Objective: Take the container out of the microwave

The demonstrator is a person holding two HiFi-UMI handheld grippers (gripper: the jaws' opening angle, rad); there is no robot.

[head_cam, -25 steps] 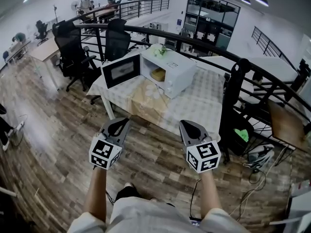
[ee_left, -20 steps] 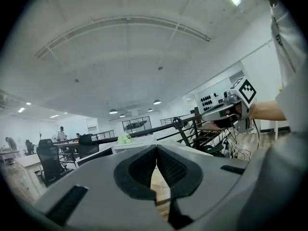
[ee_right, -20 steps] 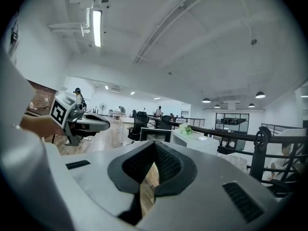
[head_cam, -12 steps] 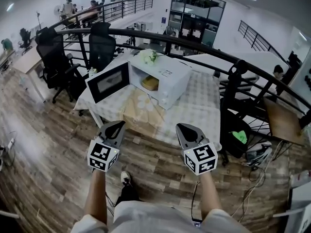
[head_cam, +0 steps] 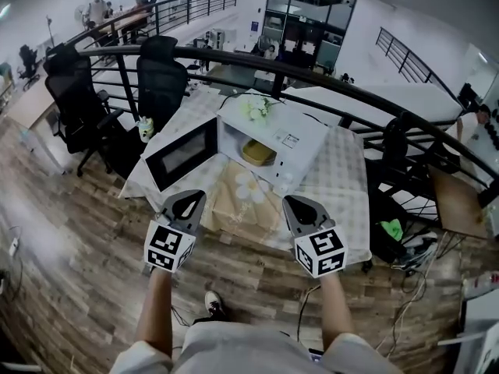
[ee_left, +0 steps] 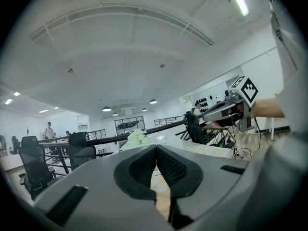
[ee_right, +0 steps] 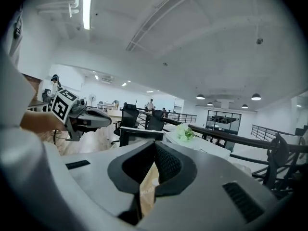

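A white microwave [head_cam: 274,135] stands on a table with a pale cloth [head_cam: 343,189], its dark door [head_cam: 183,153] swung open to the left. Inside the cavity sits a yellowish container [head_cam: 257,153]. Both grippers hang in the air before the table's near edge, short of the microwave. My left gripper [head_cam: 185,202] is shut with nothing between its pads [ee_left: 146,163]. My right gripper [head_cam: 301,206] is likewise shut and empty, its pads [ee_right: 163,163] touching. Each gripper view shows the other gripper off to the side.
White flowers [head_cam: 257,107] lie on top of the microwave. A brown paper bag [head_cam: 242,201] hangs at the table's front. A black curved railing [head_cam: 335,76] runs behind the table; two black office chairs [head_cam: 160,76] stand at the left. Cables and a green object [head_cam: 392,229] lie at the right.
Both grippers and the head have moved forward over the wooden floor toward the table. The microwave now looks larger and nearer. Both grippers stay shut.
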